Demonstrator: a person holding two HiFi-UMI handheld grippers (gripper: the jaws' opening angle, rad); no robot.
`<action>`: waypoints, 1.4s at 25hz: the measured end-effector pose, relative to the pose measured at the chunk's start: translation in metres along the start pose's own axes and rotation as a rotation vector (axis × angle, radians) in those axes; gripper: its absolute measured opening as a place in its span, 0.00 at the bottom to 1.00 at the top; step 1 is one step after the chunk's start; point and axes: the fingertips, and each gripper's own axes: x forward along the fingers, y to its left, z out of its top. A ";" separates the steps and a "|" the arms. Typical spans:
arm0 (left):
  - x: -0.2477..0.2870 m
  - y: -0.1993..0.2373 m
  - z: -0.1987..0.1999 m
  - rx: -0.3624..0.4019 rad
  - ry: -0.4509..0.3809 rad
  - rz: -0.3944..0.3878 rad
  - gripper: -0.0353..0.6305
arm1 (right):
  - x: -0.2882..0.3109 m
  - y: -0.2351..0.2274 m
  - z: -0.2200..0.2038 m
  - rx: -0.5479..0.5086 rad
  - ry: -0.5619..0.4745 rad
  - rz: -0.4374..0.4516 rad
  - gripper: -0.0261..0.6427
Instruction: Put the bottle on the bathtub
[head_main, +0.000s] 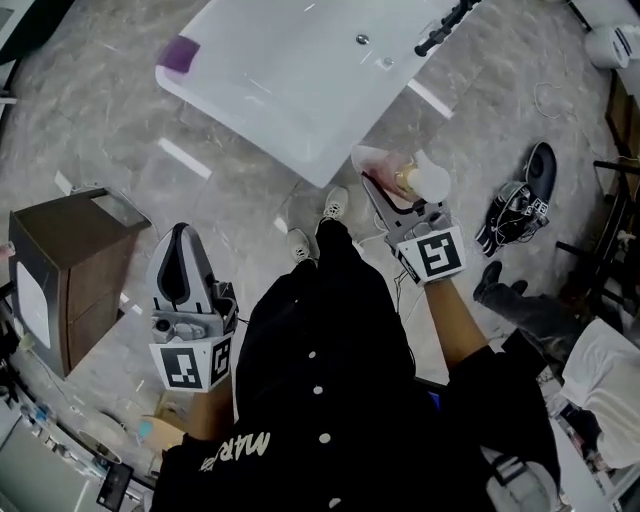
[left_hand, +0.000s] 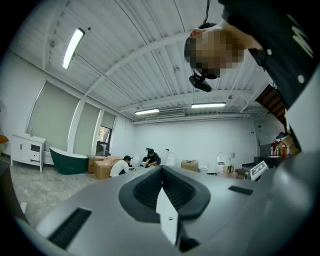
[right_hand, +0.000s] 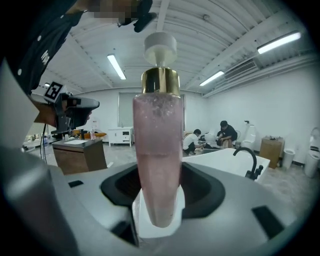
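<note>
Left gripper: You hold it low at your left side, well apart from the work. Its 2 fingers are pressed together with nothing between them. Judged idle, parked clear of the right arm's reach.
Right gripper: You hold it forward at your right. Its 2 fingers are clamped on the base of the bottle.
Bottle: Pink and translucent, with a gold collar and a white pump cap, pointing away along the fingers. It is carried in the air just beside the near corner of the bathtub and touches nothing else. The low grip keeps the pump head free. Judged drawback: the fingers will reach the rim together with the base.
Cabinet: Brown, on the floor at your left, well apart from the task.
Bathtub: White, set at an angle ahead of you. Its rim nearest the bottle looks bare, so it is the likely landing place.
Faucet: Black, on the right side of the rim. Judged 1 obstacle to keep clear of.
Purple object: It sits on the far left corner of the rim. It is too blurred to identify.
Not verified: The top edge of the head view cuts off the tub's far end. Your torso hides the floor between the 2 grippers. The bottle's exact tilt cannot be read from above.
</note>
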 end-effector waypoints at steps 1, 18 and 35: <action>0.006 -0.001 -0.005 0.000 0.013 0.000 0.07 | 0.008 0.003 -0.010 -0.004 0.013 0.024 0.38; 0.045 -0.013 -0.103 -0.012 0.216 -0.030 0.07 | 0.099 0.045 -0.189 -0.120 0.183 0.343 0.38; 0.035 -0.006 -0.157 -0.041 0.336 -0.008 0.07 | 0.126 0.074 -0.269 -0.111 0.209 0.438 0.38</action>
